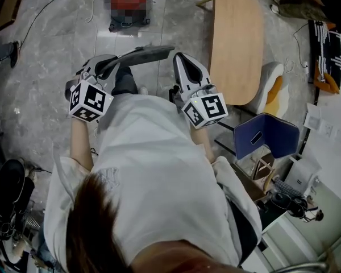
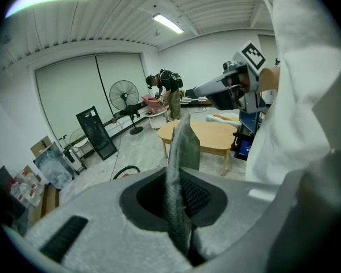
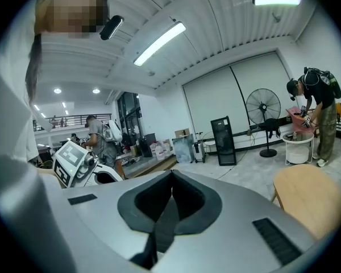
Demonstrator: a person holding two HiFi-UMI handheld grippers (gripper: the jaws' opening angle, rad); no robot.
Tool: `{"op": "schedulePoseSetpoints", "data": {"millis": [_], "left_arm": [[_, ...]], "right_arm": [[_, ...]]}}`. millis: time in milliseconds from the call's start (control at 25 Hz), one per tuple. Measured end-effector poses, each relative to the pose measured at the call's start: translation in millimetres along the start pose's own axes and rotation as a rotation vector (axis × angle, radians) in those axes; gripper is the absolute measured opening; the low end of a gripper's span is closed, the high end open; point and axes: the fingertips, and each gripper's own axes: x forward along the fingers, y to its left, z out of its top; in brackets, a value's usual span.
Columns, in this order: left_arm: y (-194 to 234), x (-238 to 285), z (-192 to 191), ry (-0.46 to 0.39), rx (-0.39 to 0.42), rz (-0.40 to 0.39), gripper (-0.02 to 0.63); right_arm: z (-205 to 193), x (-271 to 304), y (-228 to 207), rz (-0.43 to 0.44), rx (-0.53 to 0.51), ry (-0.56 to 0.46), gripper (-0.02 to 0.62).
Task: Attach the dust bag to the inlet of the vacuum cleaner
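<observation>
A flat grey dust bag (image 1: 145, 54) sticks out to the right from my left gripper (image 1: 109, 66), whose jaws are shut on its edge. In the left gripper view the bag (image 2: 182, 147) stands edge-on, pinched between the jaws of the left gripper (image 2: 179, 182). My right gripper (image 1: 179, 60) hangs just right of the bag's free end, shut with nothing in it; in its own view the right gripper (image 3: 170, 178) shows closed jaws. A red and dark vacuum cleaner (image 1: 137, 17) sits on the floor ahead, partly under a mosaic patch; its inlet is not visible.
An oval wooden table (image 1: 236, 38) stands to the right of the vacuum cleaner, with a blue chair (image 1: 270, 135) nearer me. A standing fan (image 2: 124, 98), a bent-over person (image 2: 167, 92) and a black hose (image 2: 125, 171) lie further off. Cluttered gear (image 1: 11, 198) fills the near left.
</observation>
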Motion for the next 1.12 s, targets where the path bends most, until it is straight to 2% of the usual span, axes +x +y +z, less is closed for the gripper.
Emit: {"op": "schedulePoseSetpoints", "data": {"millis": [120,320,560,880,1120], "left_arm": [[25.3,11.7,0.6,-0.006,0.014,-0.043,0.037],[70.6,24.6,2.4,-0.021,0.053,-0.103,0.037],[110.9,37.6,-0.6,-0.038,0.083,-0.155,0.037],[121.3,38.1,-10.2,-0.029,0.077,-0.187,0.037],[127.8,51.4,-10.7,-0.015,0.047,-0.197,0.037]], "right_arm": [[13.7,29.4,-6.0,-0.027,0.020,-0.008,0.003],[43.3,79.8,-7.3,-0.059,-0.005,-0.035,0.003],[50.8,114.3,-12.2,-0.105,-0.019,-0.031,0.003],[50.0,118.0,-17.7,-0.158,0.002,-0.024,0.003],[55.1,131.4,-30.6,-0.130,-0.003,-0.013,0.003]]}}
